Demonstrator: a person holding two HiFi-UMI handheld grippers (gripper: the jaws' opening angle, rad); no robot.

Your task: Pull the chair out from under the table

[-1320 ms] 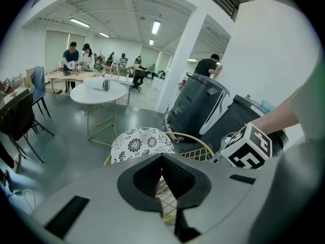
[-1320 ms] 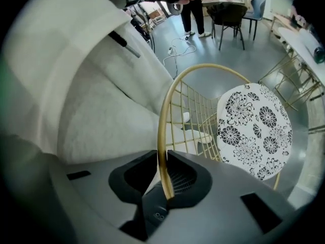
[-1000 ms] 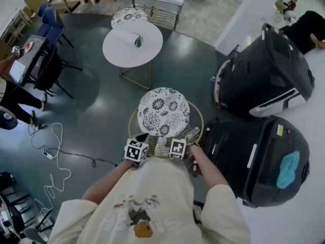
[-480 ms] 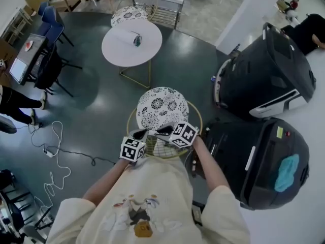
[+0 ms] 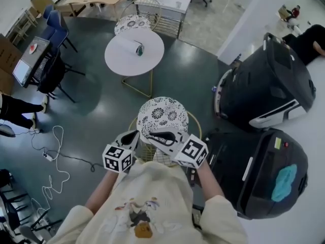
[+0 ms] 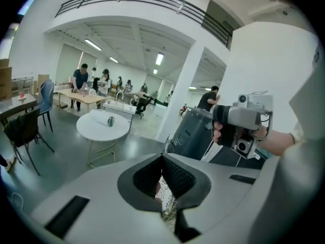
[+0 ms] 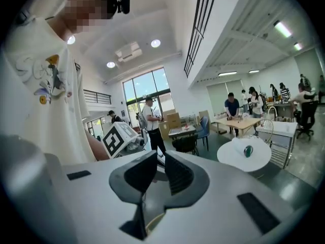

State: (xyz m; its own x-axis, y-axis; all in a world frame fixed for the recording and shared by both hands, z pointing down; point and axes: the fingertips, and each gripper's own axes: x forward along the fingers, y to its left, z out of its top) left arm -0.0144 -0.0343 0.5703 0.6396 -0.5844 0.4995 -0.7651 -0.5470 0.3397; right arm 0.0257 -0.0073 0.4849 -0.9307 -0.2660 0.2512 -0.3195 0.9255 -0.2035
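**A:** Where do we have the left gripper (image 5: pixel 133 134)?

**B:** On the near side of the round white table (image 5: pixel 134 54), well apart from it. As we look down, it lies over the chair's near edge. Its jaws meet at the tips with nothing in them.

**A:** And the chair (image 5: pixel 162 117)?

**B:** It is out from under that table, on its near side and a little to the right, with dark floor between them. The round patterned seat has no long axis. The gold wire back stands on the side away from the table, so the chair faces the table.

**A:** The right gripper (image 5: pixel 152 135)?

**B:** It is just right of the left one, over the same edge. We see its jaws a little apart and empty.

**A:** Further right?

**B:** Two black cases (image 5: pixel 266 85) stand right of the table.
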